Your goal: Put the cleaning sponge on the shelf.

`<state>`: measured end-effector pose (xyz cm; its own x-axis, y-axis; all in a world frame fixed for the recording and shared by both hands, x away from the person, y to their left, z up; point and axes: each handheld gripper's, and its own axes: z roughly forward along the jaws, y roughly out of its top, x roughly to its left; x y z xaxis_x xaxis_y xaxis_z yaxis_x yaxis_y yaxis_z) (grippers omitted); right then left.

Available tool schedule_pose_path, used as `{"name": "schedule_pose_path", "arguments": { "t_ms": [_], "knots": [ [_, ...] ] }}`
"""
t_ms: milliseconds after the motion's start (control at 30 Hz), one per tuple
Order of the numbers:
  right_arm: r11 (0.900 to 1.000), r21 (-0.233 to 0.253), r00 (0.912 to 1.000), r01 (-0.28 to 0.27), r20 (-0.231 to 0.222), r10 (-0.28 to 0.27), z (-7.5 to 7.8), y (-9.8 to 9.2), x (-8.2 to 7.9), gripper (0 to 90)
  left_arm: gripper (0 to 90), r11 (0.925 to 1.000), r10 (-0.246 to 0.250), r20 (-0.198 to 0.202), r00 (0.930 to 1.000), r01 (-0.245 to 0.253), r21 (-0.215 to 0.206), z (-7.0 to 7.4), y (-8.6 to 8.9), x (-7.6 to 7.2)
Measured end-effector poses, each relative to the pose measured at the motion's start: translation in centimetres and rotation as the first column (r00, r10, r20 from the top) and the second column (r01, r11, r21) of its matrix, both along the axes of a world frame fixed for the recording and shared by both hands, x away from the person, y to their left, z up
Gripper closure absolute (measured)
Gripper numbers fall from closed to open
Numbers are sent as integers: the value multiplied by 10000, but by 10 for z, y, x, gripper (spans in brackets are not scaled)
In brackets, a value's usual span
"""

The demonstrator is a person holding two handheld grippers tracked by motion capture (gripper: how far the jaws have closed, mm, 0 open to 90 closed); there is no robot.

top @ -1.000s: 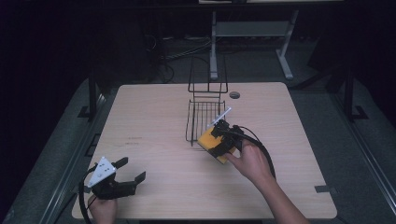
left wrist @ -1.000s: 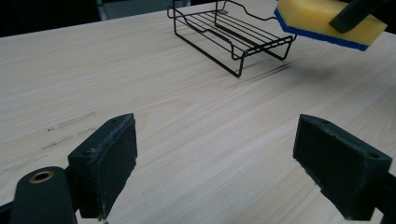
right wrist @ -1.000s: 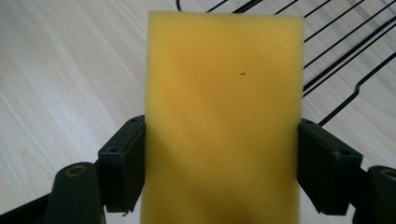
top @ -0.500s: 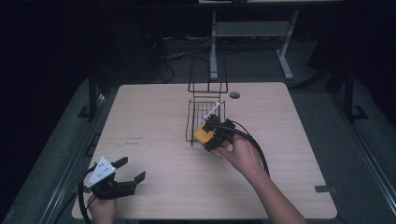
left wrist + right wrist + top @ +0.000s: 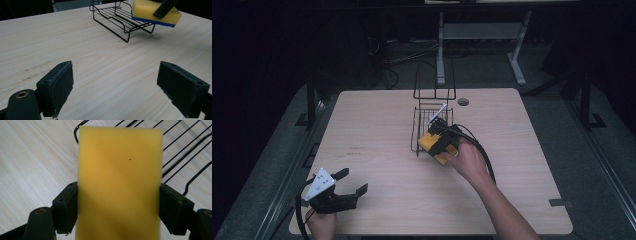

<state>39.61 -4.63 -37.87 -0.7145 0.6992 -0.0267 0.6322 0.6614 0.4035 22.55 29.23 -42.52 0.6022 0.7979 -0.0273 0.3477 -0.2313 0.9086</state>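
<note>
A yellow sponge (image 5: pixel 120 177) with a blue underside (image 5: pixel 155 22) is held between the jaws of my right gripper (image 5: pixel 119 207), which is shut on it. In the high view the sponge (image 5: pixel 430 142) hangs over the near end of a black wire rack (image 5: pixel 422 120) at the table's middle. The left gripper view has the sponge (image 5: pixel 150 11) above the rack's edge (image 5: pixel 117 22). My left gripper (image 5: pixel 349 182) rests at the table's near left corner, open, with nothing between its pads (image 5: pixel 60 85).
The wooden table (image 5: pixel 372 130) has bare surface left of the rack and along the front. A dark round hole (image 5: pixel 463 101) lies near the far edge. A metal desk frame (image 5: pixel 482 35) stands on the floor beyond the table.
My right gripper has carried the sponge leftward and farther away, from beside the rack to over its near end. The left gripper has stayed put.
</note>
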Motion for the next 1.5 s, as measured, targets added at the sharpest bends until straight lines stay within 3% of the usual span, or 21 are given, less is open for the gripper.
{"name": "schedule_pose_path", "arguments": {
  "t_ms": [333, 600, 1167, 1500],
  "knots": [
    [9995, 226, 9991, 220, -375, -212, -1, 1, 10, 253, 129, 10000, -40, 15, 10000, 40, 25, 1, -1, 0],
    [9979, 235, 9951, 596, -802, -575, -1, 2, 28, 252, 129, 10000, -51, 20, 10000, 51, 12, 1, -1, 0],
    [9922, 272, 9862, 1218, -1166, -1178, -2, 12, 61, 253, 129, 9999, -44, 66, 10000, 45, -138, 1, 0, 0],
    [9778, 89, 9719, 2094, -1121, -2071, -10, 15, 78, 253, 129, 9998, -115, 65, 9999, 116, -155, 1, -1, -1]
  ]
}}
